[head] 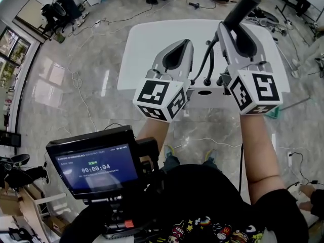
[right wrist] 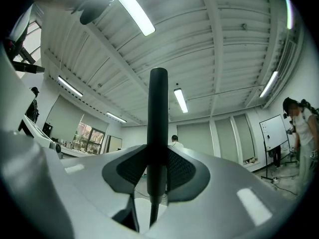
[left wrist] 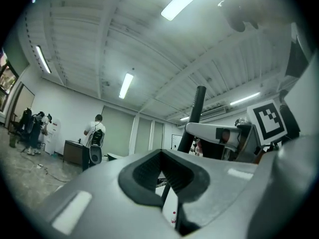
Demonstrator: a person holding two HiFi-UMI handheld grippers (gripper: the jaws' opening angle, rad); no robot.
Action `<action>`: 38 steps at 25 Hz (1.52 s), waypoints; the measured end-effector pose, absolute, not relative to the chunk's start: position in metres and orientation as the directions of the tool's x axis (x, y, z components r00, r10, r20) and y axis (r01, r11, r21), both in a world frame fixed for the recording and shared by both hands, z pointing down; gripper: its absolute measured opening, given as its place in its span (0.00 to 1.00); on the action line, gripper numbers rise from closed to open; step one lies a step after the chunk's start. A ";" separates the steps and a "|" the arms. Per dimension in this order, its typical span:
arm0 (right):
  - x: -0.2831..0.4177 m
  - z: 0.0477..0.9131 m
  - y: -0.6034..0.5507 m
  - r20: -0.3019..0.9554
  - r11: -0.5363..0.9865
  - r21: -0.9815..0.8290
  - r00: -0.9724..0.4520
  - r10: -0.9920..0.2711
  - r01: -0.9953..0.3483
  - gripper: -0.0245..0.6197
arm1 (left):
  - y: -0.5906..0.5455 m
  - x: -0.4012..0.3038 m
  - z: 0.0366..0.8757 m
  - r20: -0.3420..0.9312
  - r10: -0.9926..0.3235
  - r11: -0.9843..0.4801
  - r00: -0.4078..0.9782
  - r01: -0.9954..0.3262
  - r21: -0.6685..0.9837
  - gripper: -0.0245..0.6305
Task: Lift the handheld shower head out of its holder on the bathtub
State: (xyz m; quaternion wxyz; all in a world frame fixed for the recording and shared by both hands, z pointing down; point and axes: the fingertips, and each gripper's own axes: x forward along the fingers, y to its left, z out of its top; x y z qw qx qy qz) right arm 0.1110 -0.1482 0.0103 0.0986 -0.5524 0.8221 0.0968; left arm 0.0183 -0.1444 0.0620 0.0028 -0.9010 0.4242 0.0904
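My left hand-held gripper (head: 183,45) (left wrist: 164,176) has its jaws together on nothing, raised above the white bathtub (head: 152,44). I would leave it idle, just to the left of the work, and off the hose. To its right, between my two grippers, the black hose (head: 206,65) curves down to the fittings on the tub's edge (head: 207,82), where I judge the holder to be, though I cannot pick it out for certain. Further right, my right hand-held gripper (head: 234,32) (right wrist: 158,171) is clamped on the dark handle of the shower head (head: 245,6) (right wrist: 158,108), which runs straight through the pads and sticks out well past the fingertips. It looks clear of the fittings already. To do this lift well, I should grip firmly, raise along the handle's own line, and watch that the hose below has slack and does not drag.
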 end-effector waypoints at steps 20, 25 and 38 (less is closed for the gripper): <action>0.161 -0.037 -0.138 -0.326 0.318 0.016 -0.306 -0.895 -0.948 0.26 | -0.156 0.064 0.020 -0.176 -0.742 -0.663 0.647 -0.746 0.053 0.04; 0.155 -0.029 -0.138 -0.334 0.316 0.010 -0.301 -0.893 -0.949 0.26 | -0.155 0.053 0.029 -0.175 -0.745 -0.659 0.643 -0.751 0.048 0.04; 0.155 -0.034 -0.140 -0.336 0.320 0.011 -0.305 -0.891 -0.947 0.26 | -0.157 0.053 0.026 -0.172 -0.741 -0.664 0.649 -0.746 0.047 0.04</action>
